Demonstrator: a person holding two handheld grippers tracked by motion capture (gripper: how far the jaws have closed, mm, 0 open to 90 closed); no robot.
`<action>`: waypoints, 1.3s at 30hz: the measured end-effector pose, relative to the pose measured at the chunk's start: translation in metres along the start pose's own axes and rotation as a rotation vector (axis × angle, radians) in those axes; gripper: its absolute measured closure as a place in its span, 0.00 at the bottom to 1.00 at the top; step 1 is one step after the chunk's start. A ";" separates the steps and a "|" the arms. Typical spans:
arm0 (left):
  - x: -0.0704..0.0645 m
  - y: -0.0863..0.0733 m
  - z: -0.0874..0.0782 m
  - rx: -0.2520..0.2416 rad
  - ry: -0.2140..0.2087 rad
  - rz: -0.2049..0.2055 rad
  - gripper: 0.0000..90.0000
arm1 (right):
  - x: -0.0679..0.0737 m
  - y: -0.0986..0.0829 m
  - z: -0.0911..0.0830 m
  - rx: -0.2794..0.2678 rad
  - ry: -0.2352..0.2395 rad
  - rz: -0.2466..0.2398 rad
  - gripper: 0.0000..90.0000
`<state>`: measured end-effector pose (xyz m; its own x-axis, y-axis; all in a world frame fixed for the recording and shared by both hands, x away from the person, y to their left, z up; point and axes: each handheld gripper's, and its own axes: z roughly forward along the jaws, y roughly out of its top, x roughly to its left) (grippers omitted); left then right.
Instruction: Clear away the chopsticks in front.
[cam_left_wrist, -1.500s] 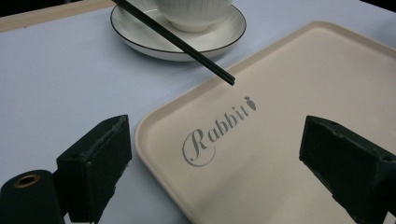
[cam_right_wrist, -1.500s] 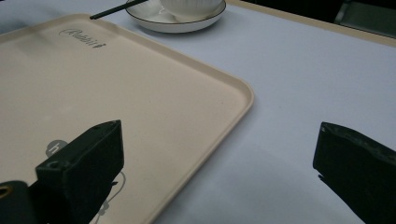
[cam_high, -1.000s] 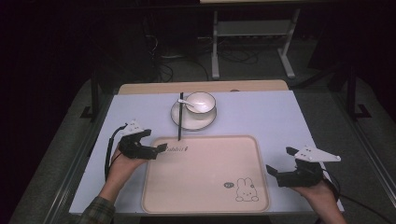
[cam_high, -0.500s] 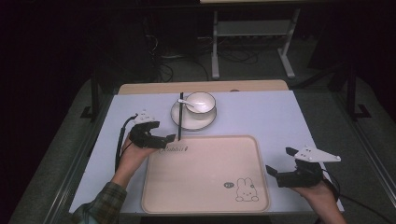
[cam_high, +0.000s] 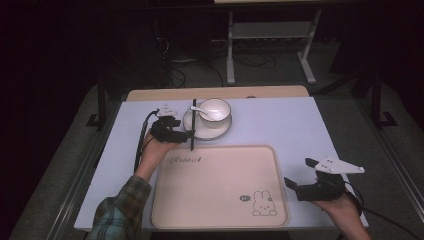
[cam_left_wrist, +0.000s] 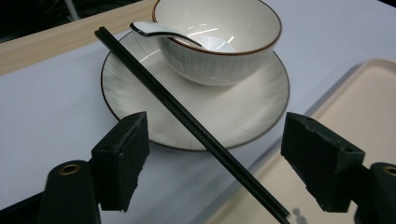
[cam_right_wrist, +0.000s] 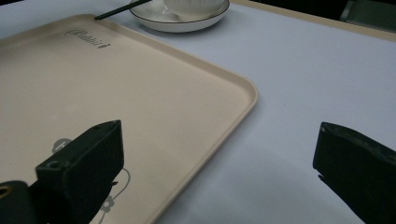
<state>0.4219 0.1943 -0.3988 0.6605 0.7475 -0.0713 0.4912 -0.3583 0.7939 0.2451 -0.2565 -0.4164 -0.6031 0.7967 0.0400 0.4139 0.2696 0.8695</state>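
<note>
A white bowl with a white spoon in it stands on a white saucer at the back of the table. Black chopsticks lie across the saucer's left rim, their near tips resting on the far edge of the beige tray. My left gripper is open, its jaws on either side of the chopsticks just in front of the saucer and bowl. My right gripper is open over the table beside the tray's right edge, holding nothing.
A white-blue cloth covers the table, with a wooden strip along its far edge. The tray carries a rabbit drawing and a printed word. Dark floor, cables and a metal stand lie beyond the table.
My left gripper has moved forward and to the right, from the tray's left corner to the chopsticks by the saucer. The right gripper has stayed put.
</note>
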 end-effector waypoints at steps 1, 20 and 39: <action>0.000 0.002 0.004 0.008 0.004 -0.001 0.29 | 0.000 0.000 0.000 0.000 0.001 0.001 0.01; 0.008 0.003 0.044 0.089 0.079 -0.039 0.58 | 0.000 -0.002 0.000 -0.001 0.012 0.004 0.01; 0.014 0.003 0.053 0.060 0.130 -0.106 0.77 | -0.002 -0.002 -0.002 -0.005 0.009 0.009 0.02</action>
<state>0.4624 0.1744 -0.4295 0.5262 0.8474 -0.0712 0.5901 -0.3036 0.7480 0.2439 -0.2593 -0.4174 -0.6057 0.7939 0.0526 0.4162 0.2599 0.8713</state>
